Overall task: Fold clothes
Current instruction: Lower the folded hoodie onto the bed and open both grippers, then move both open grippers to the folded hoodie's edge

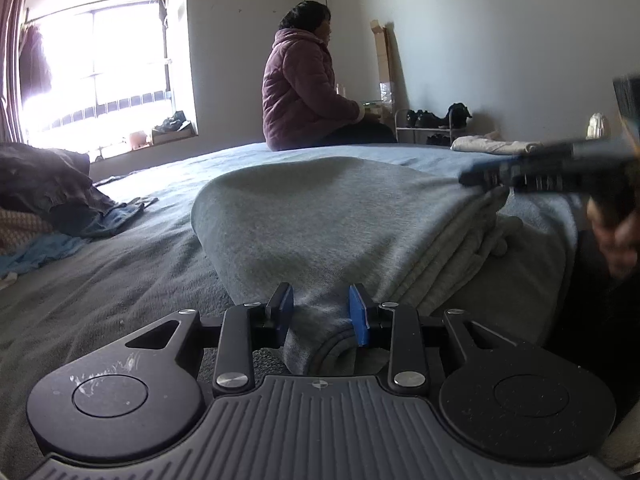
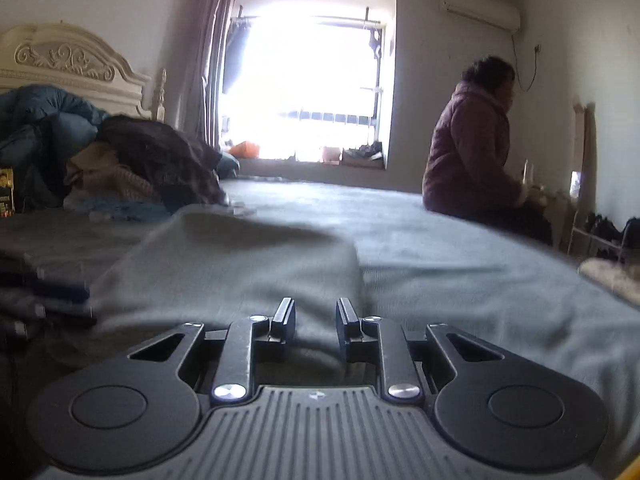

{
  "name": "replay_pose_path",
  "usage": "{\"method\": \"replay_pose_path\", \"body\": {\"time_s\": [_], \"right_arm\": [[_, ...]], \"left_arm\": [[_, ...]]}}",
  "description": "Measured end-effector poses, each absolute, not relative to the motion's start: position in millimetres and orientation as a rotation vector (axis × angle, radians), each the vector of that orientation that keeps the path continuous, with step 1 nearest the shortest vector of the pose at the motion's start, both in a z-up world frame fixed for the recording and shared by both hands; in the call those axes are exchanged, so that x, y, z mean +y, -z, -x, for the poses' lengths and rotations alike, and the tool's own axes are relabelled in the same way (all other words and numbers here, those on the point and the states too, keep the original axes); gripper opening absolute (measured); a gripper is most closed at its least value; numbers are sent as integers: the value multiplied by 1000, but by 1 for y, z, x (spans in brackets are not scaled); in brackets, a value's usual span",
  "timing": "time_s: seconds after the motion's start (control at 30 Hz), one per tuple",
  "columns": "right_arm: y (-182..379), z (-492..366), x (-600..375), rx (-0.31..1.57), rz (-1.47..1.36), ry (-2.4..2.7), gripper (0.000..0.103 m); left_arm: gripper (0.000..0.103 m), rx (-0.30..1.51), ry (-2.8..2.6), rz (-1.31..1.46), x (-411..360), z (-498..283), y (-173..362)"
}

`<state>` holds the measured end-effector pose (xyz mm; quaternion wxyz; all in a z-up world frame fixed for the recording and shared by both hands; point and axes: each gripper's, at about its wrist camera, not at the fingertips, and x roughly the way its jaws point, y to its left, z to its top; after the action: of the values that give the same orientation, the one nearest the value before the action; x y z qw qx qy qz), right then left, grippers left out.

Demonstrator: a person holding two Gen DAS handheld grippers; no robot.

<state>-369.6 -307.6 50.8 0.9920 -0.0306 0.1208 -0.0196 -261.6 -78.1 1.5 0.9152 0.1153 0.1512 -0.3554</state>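
Observation:
A grey garment [image 1: 320, 216] lies folded in several layers on the blue-grey bed [image 1: 120, 280]. My left gripper [image 1: 320, 310] is at its near end, with the blue pads [image 1: 358, 312] shut on a bunched, rolled hem. In the left wrist view my right gripper [image 1: 472, 178] comes in blurred from the right, its tips at the top right corner of the stack, and a hand [image 1: 616, 236] holds it. In the right wrist view, grey cloth from the garment [image 2: 240, 264] fills the narrow gap of the right gripper [image 2: 316, 318].
A person in a maroon padded jacket [image 1: 304, 92] sits on the bed's far edge. A pile of dark clothes [image 1: 48, 184] lies at the left near the headboard [image 2: 68, 60]. A folded cream garment [image 1: 496, 146] rests at the far right corner, with a shoe rack [image 1: 432, 124] behind it.

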Motion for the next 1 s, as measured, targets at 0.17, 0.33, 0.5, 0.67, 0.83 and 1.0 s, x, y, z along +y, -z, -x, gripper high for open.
{"method": "replay_pose_path", "body": {"time_s": [0.17,0.33,0.5,0.67,0.83,1.0], "right_arm": [[-66,359,-307,192,60,3,22],[-15,357,-311,285,-30,9,22],[-15,358,-312,277,-42,9,22],[-15,360,-315,264,-69,11,22],[-14,359,-314,252,-80,14,22],[-14,359,-315,251,-82,9,22]], "left_arm": [[31,310,727,-230,-78,262,-1],[32,336,753,-224,-76,259,-6],[34,435,820,-161,-61,239,-31],[35,421,872,-69,-54,215,-66],[36,407,840,-73,-93,160,-78],[34,554,766,-128,-117,110,-34]]}}
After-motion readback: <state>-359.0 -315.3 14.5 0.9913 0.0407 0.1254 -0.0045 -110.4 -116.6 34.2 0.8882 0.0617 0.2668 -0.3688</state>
